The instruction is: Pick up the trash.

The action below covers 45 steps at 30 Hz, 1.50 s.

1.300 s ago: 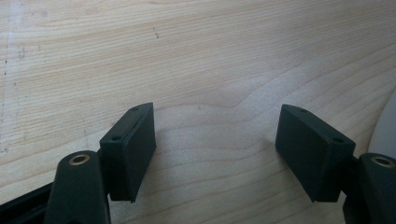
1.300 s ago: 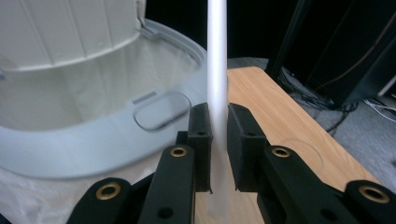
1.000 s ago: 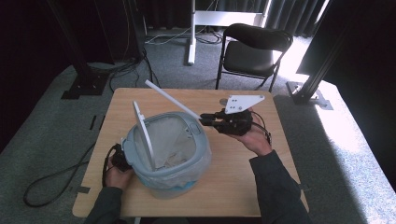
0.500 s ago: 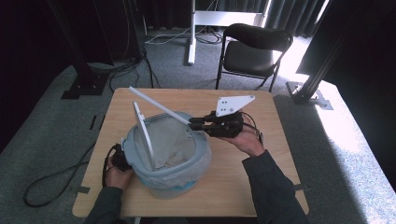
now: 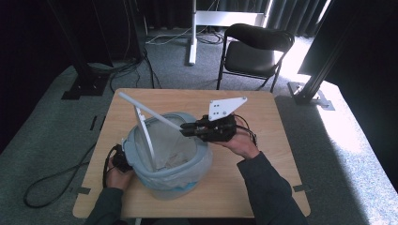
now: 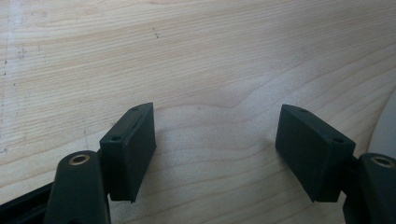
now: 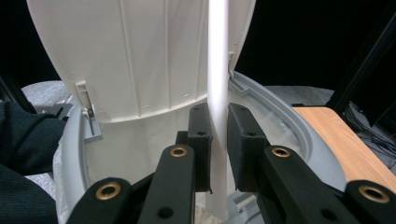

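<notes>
A grey-rimmed bin (image 5: pixel 141 161) lined with a clear bag stands at the table's front left. One white lid panel (image 5: pixel 145 136) stands upright inside its rim. My right gripper (image 5: pixel 185 129) is shut on a second white lid panel (image 5: pixel 150 111), seen edge-on and slanting up to the left over the bin's mouth. In the right gripper view this second panel (image 7: pixel 218 84) runs up between the pads (image 7: pixel 201 140) of the right gripper (image 7: pixel 218 149), in front of the upright panel (image 7: pixel 140 56). My left gripper (image 5: pixel 119 159) rests low beside the bin's left wall. In its own view the left gripper (image 6: pixel 217 144) is open over bare wood.
The wooden table (image 5: pixel 277 140) has free room to the right and behind the bin. A black chair (image 5: pixel 253 51) stands beyond the far edge, with a white stand (image 5: pixel 192 33) and cables on the carpet. The bin's wall (image 6: pixel 385 130) curves in at the left gripper view's right edge.
My right gripper has carried the held white panel to the left, further over the bin's mouth. The left hand and the bin have stayed where they were.
</notes>
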Tool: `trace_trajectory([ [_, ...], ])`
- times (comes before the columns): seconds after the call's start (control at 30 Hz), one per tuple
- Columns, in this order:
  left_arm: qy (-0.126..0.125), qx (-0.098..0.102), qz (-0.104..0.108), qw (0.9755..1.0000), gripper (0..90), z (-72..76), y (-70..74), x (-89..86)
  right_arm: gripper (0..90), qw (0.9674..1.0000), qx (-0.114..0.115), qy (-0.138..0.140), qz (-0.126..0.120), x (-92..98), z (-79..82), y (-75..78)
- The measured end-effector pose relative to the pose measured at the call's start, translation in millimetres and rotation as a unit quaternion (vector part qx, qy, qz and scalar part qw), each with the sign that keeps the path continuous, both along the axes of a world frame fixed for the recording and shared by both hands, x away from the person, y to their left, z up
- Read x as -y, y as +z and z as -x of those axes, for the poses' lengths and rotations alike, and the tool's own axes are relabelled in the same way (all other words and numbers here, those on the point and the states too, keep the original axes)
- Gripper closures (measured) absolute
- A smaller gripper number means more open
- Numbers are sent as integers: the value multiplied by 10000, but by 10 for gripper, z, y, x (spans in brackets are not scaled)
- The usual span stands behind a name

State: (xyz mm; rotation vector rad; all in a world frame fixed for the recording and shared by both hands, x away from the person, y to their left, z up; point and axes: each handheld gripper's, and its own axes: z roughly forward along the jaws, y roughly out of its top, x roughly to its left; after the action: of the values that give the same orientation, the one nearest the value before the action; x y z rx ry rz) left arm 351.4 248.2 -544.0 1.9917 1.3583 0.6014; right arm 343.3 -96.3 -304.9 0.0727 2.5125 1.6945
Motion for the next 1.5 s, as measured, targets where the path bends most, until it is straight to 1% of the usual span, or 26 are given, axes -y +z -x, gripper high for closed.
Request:
trace_trajectory([
  [0.13, 1, 0, 0, 10000, 288, 0, 0, 0, 799, 9999, 43, 34, 99, -39, 17, -17],
  [0.3, 0, 0, 1, 10000, 287, 0, 0, 0, 799, 9999, -25, 73, 128, -49, 13, -58],
  [0.53, 0, 1, -1, 10000, 288, 0, 0, 0, 796, 9998, -51, 126, 159, -57, 14, -94],
  [0.6, 0, 1, -1, 10000, 288, 0, 0, 0, 788, 9997, -74, 177, 166, -58, 8, -102],
  [0.63, 1, 1, 1, 10000, 287, 0, 0, 0, 766, 9996, -92, 200, 165, -57, 5, -105],
  [0.67, 1, 1, 0, 10000, 288, 0, 0, 0, 723, 9997, -87, 177, 134, -51, 2, -105],
  [0.7, 1, 1, 2, 10000, 287, 0, 0, 0, 713, 9998, -96, 150, 79, -41, -8, -103],
  [0.77, 0, 1, -1, 10000, 287, 0, 0, 0, 709, 9999, -119, 86, -17, -4, -34, -94],
  [0.87, -1, -1, -1, 10000, 287, 0, 0, 0, 711, 9999, -139, -23, -65, 44, -70, -90],
  [1.03, 0, 1, 0, 10000, 288, 0, 0, 0, 722, 9996, -94, -267, -15, 110, -118, -93],
  [1.07, 0, 1, 0, 10000, 288, 0, 0, 0, 722, 9996, -94, -267, -15, 110, -118, -93],
  [1.1, 0, 1, 0, 10000, 288, 0, 0, 0, 722, 9994, -114, -330, -31, 131, -137, -93],
  [1.13, 2, 1, -2, 10000, 288, 0, 0, 0, 726, 9989, -118, -451, -52, 163, -166, -93],
  [1.27, 0, 0, 0, 10000, 287, 0, 0, 0, 729, 9978, -125, -650, -35, 217, -213, -91],
  [1.3, -1, -1, -1, 10000, 287, 0, 0, 0, 729, 9974, -103, -710, -39, 231, -227, -90],
  [1.37, 0, 0, 0, 10000, 287, 0, 0, 0, 729, 9964, -135, -828, -83, 266, -253, -85],
  [1.43, 1, 2, 0, 10000, 288, 0, 0, 0, 730, 9957, -144, -908, -137, 298, -278, -84],
  [1.5, 1, 2, 0, 10000, 288, 0, 0, 0, 730, 9953, -145, -950, -131, 310, -285, -84],
])
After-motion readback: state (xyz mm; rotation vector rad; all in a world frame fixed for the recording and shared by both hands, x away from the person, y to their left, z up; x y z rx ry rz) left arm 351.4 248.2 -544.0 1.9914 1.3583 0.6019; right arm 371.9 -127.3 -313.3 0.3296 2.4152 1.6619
